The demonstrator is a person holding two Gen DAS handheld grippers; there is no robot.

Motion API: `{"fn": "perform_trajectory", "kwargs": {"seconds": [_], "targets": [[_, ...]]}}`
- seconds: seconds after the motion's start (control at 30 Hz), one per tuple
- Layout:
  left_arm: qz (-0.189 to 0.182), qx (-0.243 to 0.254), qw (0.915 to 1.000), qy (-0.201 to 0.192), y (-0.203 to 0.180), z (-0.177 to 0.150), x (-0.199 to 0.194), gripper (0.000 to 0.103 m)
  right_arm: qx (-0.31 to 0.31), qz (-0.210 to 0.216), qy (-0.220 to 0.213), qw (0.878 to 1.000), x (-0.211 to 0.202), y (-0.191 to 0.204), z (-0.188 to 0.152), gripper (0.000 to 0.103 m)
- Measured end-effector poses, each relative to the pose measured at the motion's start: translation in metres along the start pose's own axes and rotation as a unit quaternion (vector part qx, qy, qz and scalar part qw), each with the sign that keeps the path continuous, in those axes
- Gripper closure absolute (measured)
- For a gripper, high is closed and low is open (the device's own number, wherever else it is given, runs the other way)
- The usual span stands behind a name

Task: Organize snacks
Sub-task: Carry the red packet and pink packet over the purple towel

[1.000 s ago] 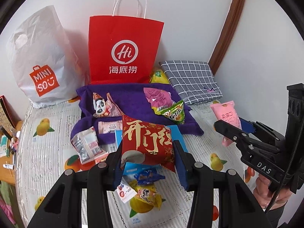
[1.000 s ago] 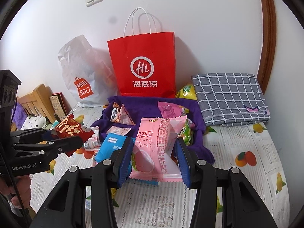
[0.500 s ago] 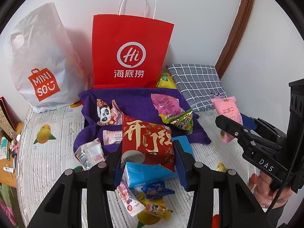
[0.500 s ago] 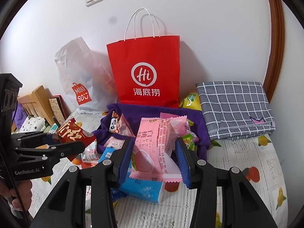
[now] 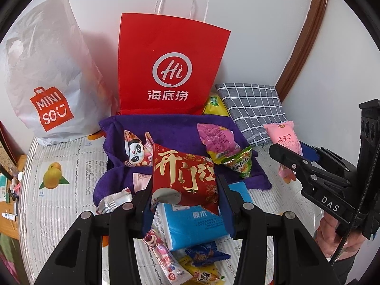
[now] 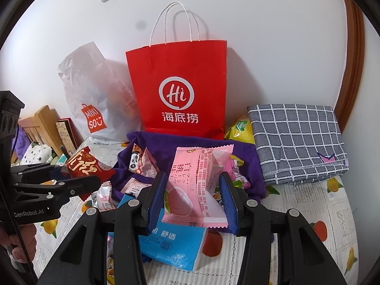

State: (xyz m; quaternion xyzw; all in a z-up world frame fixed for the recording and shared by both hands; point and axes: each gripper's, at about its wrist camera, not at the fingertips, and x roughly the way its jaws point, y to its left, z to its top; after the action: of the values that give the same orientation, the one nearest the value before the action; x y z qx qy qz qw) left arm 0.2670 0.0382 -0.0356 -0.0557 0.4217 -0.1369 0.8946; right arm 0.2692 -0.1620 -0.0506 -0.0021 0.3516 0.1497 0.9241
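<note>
A: Two snacks are riding in the air, near the purple cloth point(image 5: 175, 128). The left gripper point(image 5: 184, 197) is squeezing the red packet point(image 5: 184, 173), and the right gripper point(image 6: 193, 199) is squeezing the pink peach packet point(image 6: 197, 185).

B: Are they looking heavy?

A: No, I am guessing both are light, puffy and crinkly. They are looking slippery too.

B: So where is it best to be holding them?

A: Across the middle, gently. The red paper bag point(image 6: 178, 90) is standing far behind.
</note>
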Motion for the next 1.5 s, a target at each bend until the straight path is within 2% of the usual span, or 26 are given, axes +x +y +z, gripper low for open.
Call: {"fn": "perform_trajectory", "kwargs": {"seconds": [0.6,1.0,1.5], "targets": [[0.019,-0.045,0.9988,0.004,0.058,0.017,0.025,0.059,0.012,0.002,0.011,1.0,0.047,-0.015,0.019,0.058],[0.018,-0.062,0.9976,0.022,0.078,0.02,0.054,0.059,0.006,0.011,0.046,0.999,0.088,-0.019,0.021,0.058],[0.015,-0.053,0.9973,0.05,0.072,0.024,0.087,0.059,-0.036,0.014,0.103,0.994,0.132,-0.008,0.005,0.058]]}}
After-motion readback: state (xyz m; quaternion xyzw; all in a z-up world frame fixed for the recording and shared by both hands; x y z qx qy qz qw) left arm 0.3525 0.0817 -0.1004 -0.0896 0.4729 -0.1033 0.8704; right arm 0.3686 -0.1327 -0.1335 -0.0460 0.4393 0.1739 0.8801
